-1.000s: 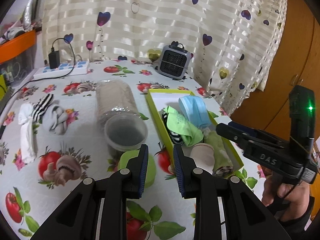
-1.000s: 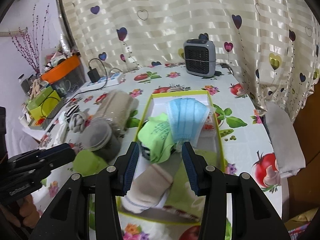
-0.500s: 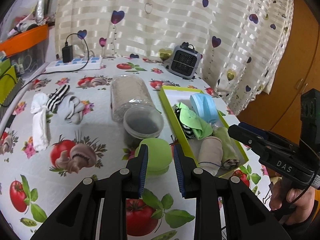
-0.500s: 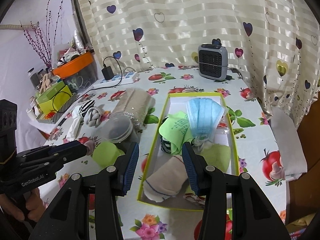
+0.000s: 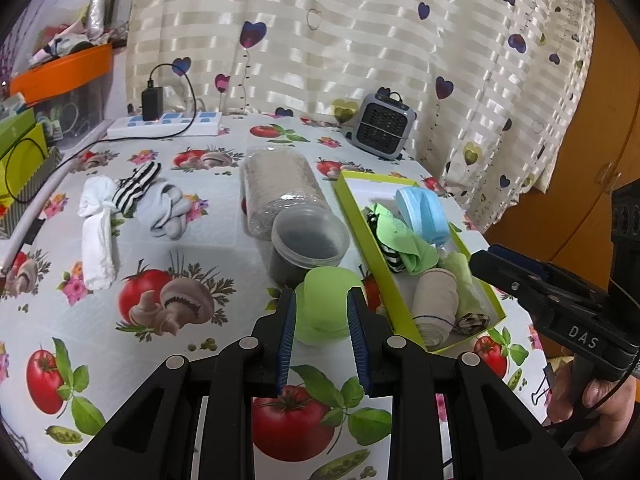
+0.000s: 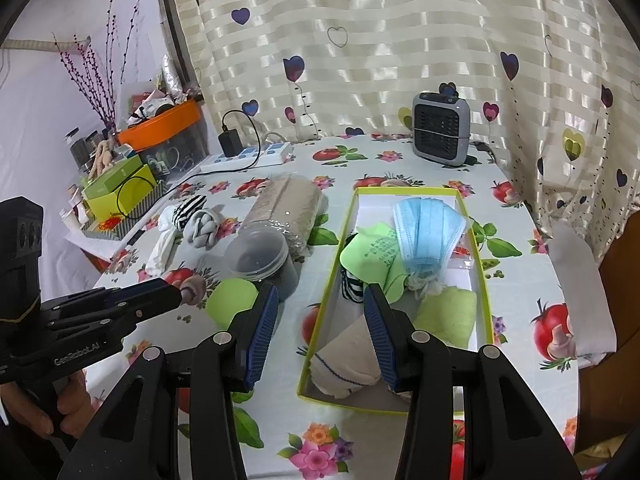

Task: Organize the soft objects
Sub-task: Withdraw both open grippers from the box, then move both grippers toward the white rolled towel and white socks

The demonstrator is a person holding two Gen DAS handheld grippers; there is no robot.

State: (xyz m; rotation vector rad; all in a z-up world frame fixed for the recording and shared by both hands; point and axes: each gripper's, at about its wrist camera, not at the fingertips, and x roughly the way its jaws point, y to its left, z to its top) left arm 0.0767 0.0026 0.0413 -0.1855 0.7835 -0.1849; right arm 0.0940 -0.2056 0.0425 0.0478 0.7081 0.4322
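A yellow-green box (image 6: 485, 280) (image 5: 362, 232) holds a blue face mask (image 6: 426, 228) (image 5: 422, 210), a green cloth (image 6: 374, 254), a beige rolled sock (image 6: 352, 360) (image 5: 436, 308) and other soft pieces. A white sock (image 5: 98, 236), a striped sock (image 5: 138, 186) and a grey sock (image 5: 166, 212) lie on the table's left. My left gripper (image 5: 322, 338) is open and empty, just short of a green lid (image 5: 326, 300). My right gripper (image 6: 320, 336) is open and empty above the box's near end.
A clear jar (image 5: 276, 192) lies on its side by a round tub (image 5: 310, 246). A grey heater (image 5: 382, 126) and a power strip (image 5: 164, 126) stand at the back. Clutter boxes (image 6: 120, 188) sit at the far left. The table's edge is near on the right.
Both grippers have drawn back toward me and away from the box. More of the table shows in both views. Both stay open.
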